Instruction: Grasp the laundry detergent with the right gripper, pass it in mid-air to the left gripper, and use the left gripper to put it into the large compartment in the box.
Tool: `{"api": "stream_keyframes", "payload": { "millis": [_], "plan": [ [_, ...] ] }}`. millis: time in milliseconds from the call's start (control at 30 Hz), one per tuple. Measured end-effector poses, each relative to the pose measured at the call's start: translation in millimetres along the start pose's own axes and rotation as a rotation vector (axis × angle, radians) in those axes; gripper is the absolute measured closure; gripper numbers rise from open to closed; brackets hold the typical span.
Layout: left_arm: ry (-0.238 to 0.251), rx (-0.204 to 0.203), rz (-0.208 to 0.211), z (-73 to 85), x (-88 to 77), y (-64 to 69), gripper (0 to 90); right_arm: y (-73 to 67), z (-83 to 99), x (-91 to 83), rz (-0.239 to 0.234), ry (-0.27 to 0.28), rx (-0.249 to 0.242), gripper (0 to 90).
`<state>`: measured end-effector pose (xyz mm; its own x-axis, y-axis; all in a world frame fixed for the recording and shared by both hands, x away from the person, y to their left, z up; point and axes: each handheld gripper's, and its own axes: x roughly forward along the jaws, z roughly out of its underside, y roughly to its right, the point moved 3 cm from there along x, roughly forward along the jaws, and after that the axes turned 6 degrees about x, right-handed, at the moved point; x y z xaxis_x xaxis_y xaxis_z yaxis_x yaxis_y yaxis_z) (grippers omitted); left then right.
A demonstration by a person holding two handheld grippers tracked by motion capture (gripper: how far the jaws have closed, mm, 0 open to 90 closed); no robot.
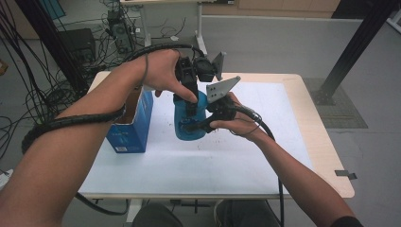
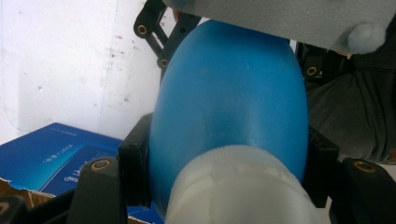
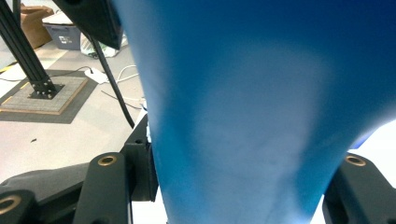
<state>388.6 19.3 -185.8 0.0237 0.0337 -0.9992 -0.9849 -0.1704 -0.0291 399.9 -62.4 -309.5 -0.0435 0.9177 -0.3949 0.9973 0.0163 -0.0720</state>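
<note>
At the centre of the white table (image 1: 246,156), a person steadies a blue bottle (image 1: 190,120) between two hand-held grippers — the left gripper (image 1: 191,112) reaching down from twelve o'clock, its jaws clamped on the bottle just below a whitish, translucent neck or cap (image 2: 238,186), the right gripper (image 1: 198,125) coming in from three o'clock and pinching the same bottle lower on its body. In the left gripper view the black jaws press both flanks of the blue shell; in the right gripper view the bottle (image 3: 261,107) sits squeezed between that gripper's jaws too. The step in hand looks like a two-handed hold, one gripper bracing while the other works the top, or a hand-over from one to the other; which of the two cannot be told. The next move would call for one grip to stay firm while the other twists or lets go — if both slacken together, the smooth, rounded shell could slip. What the bottle holds cannot be seen through its opaque wall. At nine o'clock of the bottle, just beside it, stands a blue cardboard box (image 1: 130,127), its top flaps open; its contents are hidden from the high view.
</note>
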Motion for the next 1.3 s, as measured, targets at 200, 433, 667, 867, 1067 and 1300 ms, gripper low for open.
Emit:
{"api": "stream_keyframes", "payload": {
  "millis": [200,433,667,867,1067,1300],
  "plan": [
    [-0.001,-0.004,-0.004,0.4,0.0,0.4,37.3,1.0,0.6,0.6,0.003,0.004,0.010,39.1],
    [-0.001,-0.003,-0.005,-1.2,0.9,0.8,37.3,1.0,1.5,0.1,0.006,-0.005,0.018,39.9],
    [0.002,-0.004,-0.010,-1.0,-1.9,-0.1,37.4,1.2,0.2,-0.9,0.009,0.010,0.014,40.0],
    [-0.002,-0.003,-0.010,-1.1,-1.9,0.3,37.4,1.5,0.8,-0.7,0.006,0.007,0.039,38.7],
    [-0.006,-0.005,-0.008,-0.9,-3.6,0.5,37.4,0.7,-0.2,-1.4,0.011,0.008,0.021,39.4],
    [-0.001,-0.013,-0.004,-0.2,-3.9,0.2,37.3,0.4,-0.8,-1.9,0.008,0.012,0.022,39.3]
  ]
}}
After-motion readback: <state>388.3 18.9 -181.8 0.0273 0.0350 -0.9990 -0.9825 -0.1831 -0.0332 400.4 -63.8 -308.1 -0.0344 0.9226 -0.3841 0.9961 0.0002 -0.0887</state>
